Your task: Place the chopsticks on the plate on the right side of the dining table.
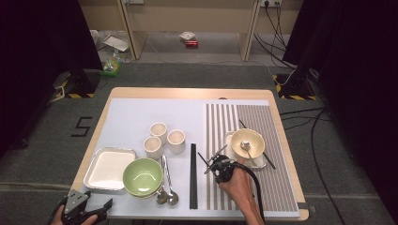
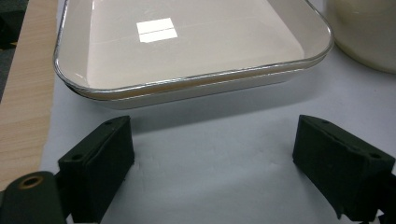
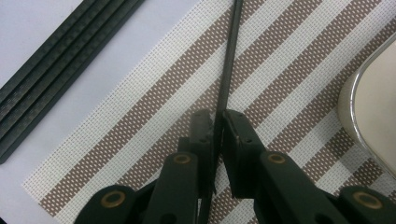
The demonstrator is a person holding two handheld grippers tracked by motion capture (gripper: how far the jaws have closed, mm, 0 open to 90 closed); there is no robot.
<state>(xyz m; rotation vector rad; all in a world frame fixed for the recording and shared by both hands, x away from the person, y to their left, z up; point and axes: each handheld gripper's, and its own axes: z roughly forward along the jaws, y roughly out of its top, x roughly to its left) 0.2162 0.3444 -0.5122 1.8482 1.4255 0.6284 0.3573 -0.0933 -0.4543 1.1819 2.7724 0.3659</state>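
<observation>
My right gripper (image 1: pixel 214 165) hangs over the striped placemat (image 1: pixel 272 140), shut on a thin black chopstick (image 1: pixel 202 157). In the right gripper view the chopstick (image 3: pixel 229 60) runs up from between the pressed jaws of that gripper (image 3: pixel 217 116) across the brown and white stripes (image 3: pixel 154 116). A set of black chopsticks (image 1: pixel 193 176) lies left of the mat, and these chopsticks (image 3: pixel 60 60) also appear at the upper left of the right gripper view. My left gripper (image 1: pixel 89 208) rests at the table's front left corner; its open jaws (image 2: pixel 215 128) hold nothing, just short of a white metal-rimmed tray (image 2: pixel 196 79).
Three pale cups (image 1: pixel 159 129) stand mid-table. A green bowl (image 1: pixel 143 176) sits beside the tray (image 1: pixel 94 161), with metal spoons (image 1: pixel 166 187) to its right. A cream bowl (image 1: pixel 248 139) holding a spoon sits on a small plate (image 1: pixel 267 161) on the mat.
</observation>
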